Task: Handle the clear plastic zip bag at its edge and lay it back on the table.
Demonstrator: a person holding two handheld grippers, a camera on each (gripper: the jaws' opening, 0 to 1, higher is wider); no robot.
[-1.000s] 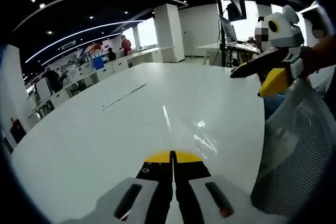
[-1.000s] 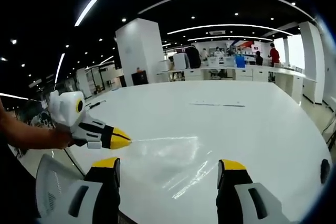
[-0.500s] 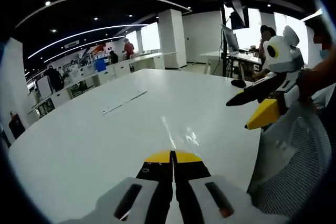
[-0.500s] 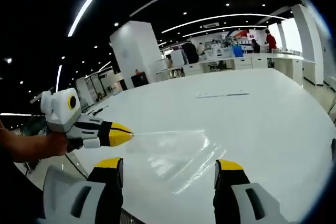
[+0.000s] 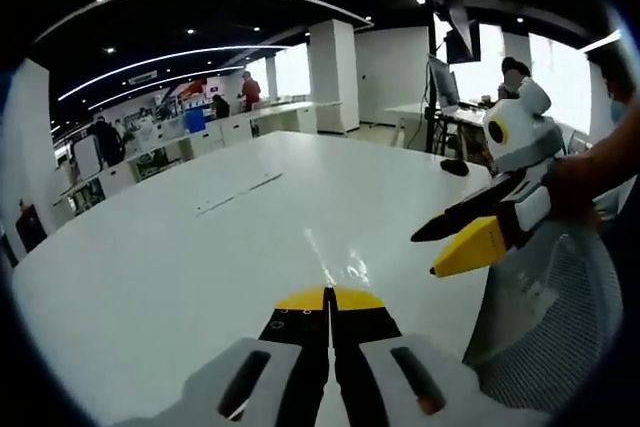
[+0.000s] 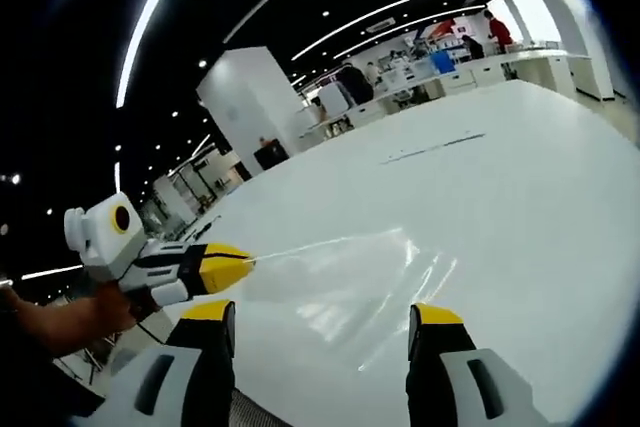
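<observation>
The clear plastic zip bag (image 6: 345,272) spreads over the white table (image 6: 520,177), glinting and hard to outline. My left gripper (image 6: 245,259), held by a hand at the left, is shut on the bag's near corner. In the left gripper view my left gripper (image 5: 328,295) stands with its jaws together, and the bag's edge (image 5: 318,252) runs forward from the tips as a thin bright line. My right gripper (image 6: 322,315) is open, straddling the bag's near side with nothing between its jaws. Seen from the left, my right gripper (image 5: 425,255) hovers over the table's right edge.
A thin flat strip (image 5: 237,190) lies further along the table (image 5: 150,267). A mesh chair back (image 5: 545,337) stands at the table's right edge under the right hand. Desks, a white pillar (image 6: 255,107) and several people fill the room beyond.
The right gripper has come lower and closer to the bag in the left gripper view. The right gripper view has tilted. The left gripper stays shut on the bag's corner.
</observation>
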